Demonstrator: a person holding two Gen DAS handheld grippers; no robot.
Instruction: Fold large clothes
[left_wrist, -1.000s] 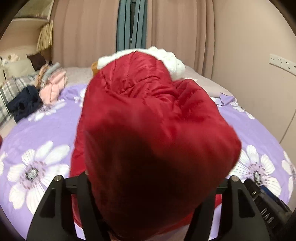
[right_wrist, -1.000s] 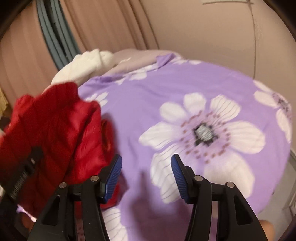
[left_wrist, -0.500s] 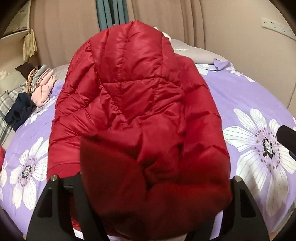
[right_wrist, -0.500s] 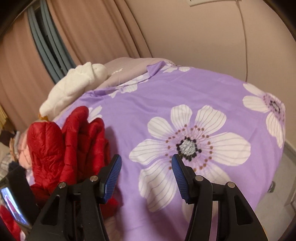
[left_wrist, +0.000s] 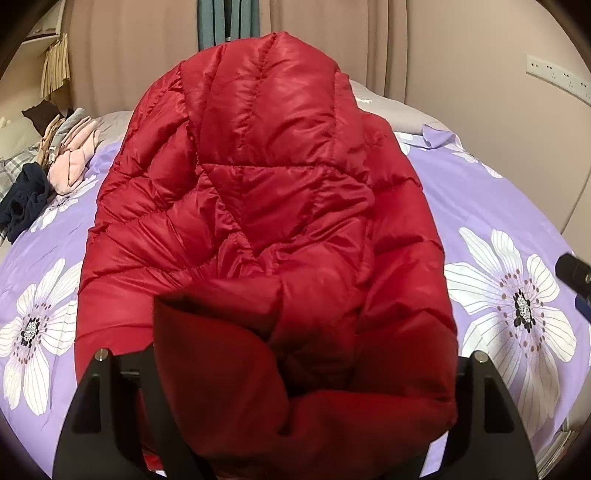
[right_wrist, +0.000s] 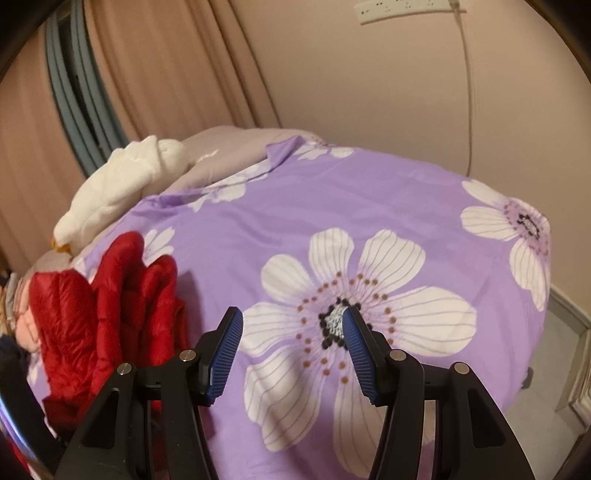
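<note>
The red puffer jacket (left_wrist: 266, 229) is bunched between the left tool's (left_wrist: 284, 398) jaws, which have just been widening; grip cannot be told. The right tool (right_wrist: 291, 347), at the jacket's 3 o'clock, is held wide over the bed (right_wrist: 388, 206), nothing between its pads.

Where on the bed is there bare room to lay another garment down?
Free: the purple floral cover between the red puffer jacket and the wall-side edge, under the open right gripper. Crowded: the clothes pile beyond the jacket's other side, and the white plush at the head.
</note>
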